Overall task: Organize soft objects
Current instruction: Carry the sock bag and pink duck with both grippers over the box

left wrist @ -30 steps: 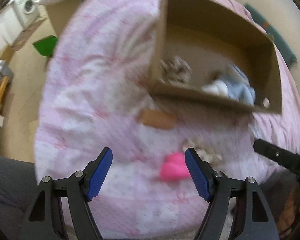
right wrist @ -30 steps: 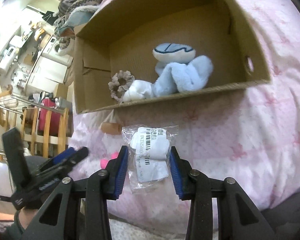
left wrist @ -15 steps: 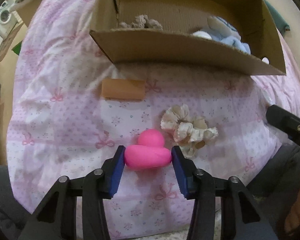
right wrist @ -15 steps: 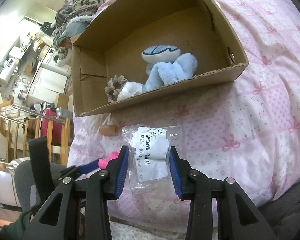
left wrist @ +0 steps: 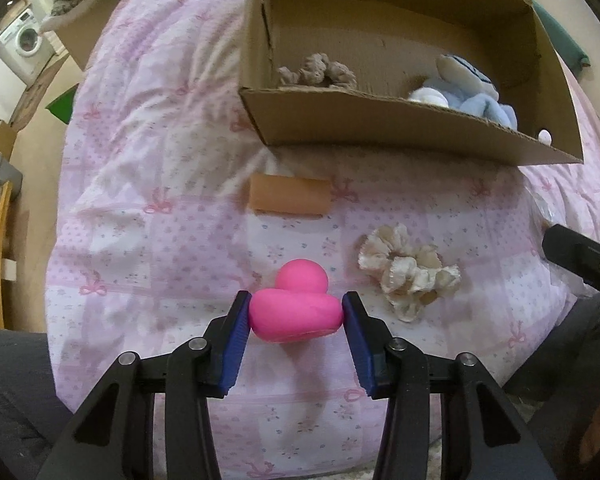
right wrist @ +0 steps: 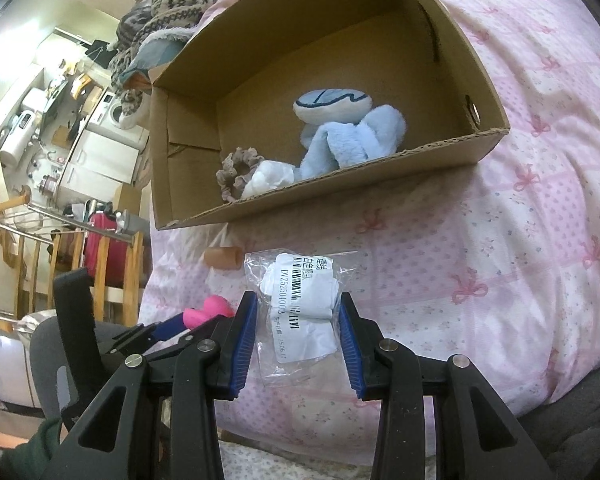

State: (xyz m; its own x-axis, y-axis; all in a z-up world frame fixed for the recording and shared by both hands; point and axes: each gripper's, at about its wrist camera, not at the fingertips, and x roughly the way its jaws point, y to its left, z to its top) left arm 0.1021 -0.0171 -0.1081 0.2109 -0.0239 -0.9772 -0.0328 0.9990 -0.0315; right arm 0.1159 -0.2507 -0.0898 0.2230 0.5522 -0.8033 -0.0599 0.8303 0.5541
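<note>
On the pink bedspread (left wrist: 148, 184) before the cardboard box (left wrist: 380, 128), the left gripper (left wrist: 296, 316), its jaws having just been closing, clamps the pink toy duck (left wrist: 296, 308), while the right gripper (right wrist: 298, 328) pinches the bagged white cloth (right wrist: 300, 304).

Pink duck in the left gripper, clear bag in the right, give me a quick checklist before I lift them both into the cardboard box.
1. Left gripper shut on the pink duck: ok, both pads press its sides after the jaws closed on it.
2. Right gripper on the clear bag: ok, the pads pinch the white bundle inside.
3. Duck already off the pink bedspread: cannot tell.
4. Free space in the cardboard box: ok, bare floor shows beside the blue plush toy and the brown scrunchie.
5. Path to the box: ok, only the tan roll and the cream scrunchie lie low on the bedspread.
</note>
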